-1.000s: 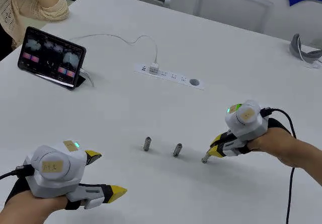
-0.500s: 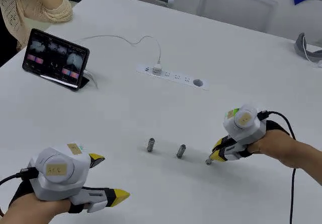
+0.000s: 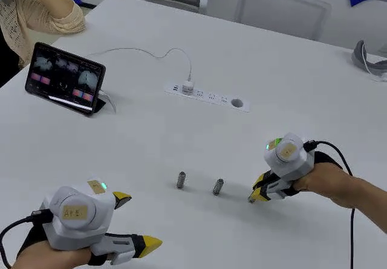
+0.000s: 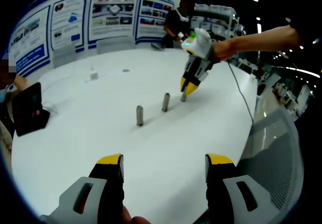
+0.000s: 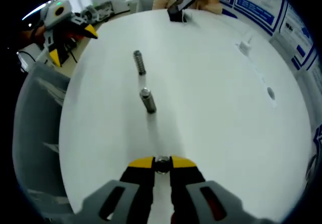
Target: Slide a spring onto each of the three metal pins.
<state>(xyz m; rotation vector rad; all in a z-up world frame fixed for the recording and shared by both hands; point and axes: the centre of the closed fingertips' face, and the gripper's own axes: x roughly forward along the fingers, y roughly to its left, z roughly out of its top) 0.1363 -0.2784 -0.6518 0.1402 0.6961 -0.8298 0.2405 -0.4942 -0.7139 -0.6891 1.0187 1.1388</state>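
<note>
Right yellow-tipped gripper point(image 5: 161, 162): clamped on small grey metal pin point(image 3: 250, 200) at five o'clock; hold it vertical. Left yellow-tipped gripper point(image 4: 164, 159): jaws apart.

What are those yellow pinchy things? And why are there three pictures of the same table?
There is no robot here. A person holds a pinching tool, called a gripper, in each hand. The big picture comes from a camera on the person's head. The two round pictures come from small cameras riding on the grippers, looking out along their yellow-tipped jaws. On the white table stand the left pin and the middle pin, both ribbed as if springs are on them. Farther back are a tablet and a power strip. The left gripper is open and holds nothing. The right gripper is pinched shut on the third pin; I can't tell if it has its spring.
</note>
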